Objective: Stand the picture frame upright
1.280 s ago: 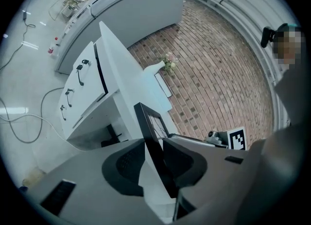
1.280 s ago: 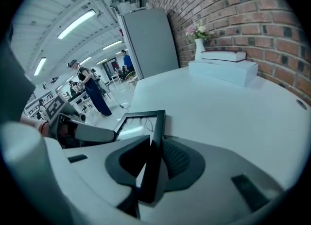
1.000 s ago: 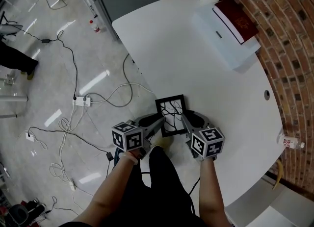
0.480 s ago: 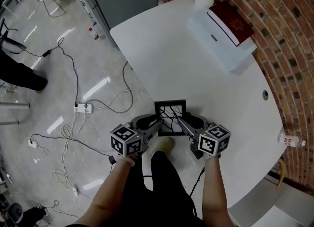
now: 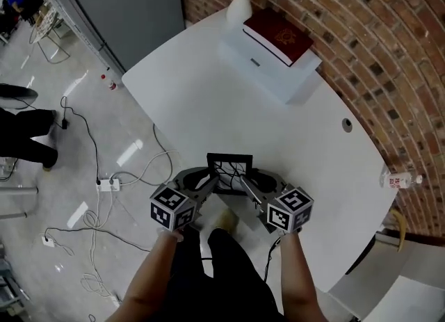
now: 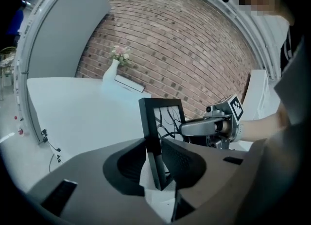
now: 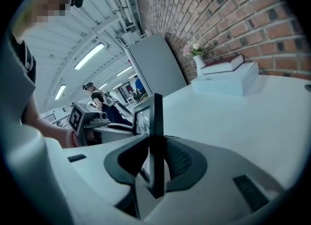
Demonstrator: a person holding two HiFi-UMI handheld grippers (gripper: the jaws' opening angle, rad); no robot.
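Head view showed left gripper (image 5: 211, 179) and right gripper (image 5: 247, 180) pinching 2 sides of the small black picture frame (image 5: 229, 168), jaws just tightening, likely to lift it evenly.

**White table against the brick wall**

The rounded white table (image 5: 278, 147) carries 2 things at its far end: a white box (image 5: 274, 81) and, just beside it, a white vase (image 5: 238, 7) of pink flowers. Cables (image 5: 149, 157) and 1 power strip (image 5: 108, 184) lie on the grey floor (image 5: 83, 126).

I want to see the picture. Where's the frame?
Head view: the frame is low in the middle, at the table's near edge, between the left gripper and right gripper, whose jaws have just been closing on its sides.
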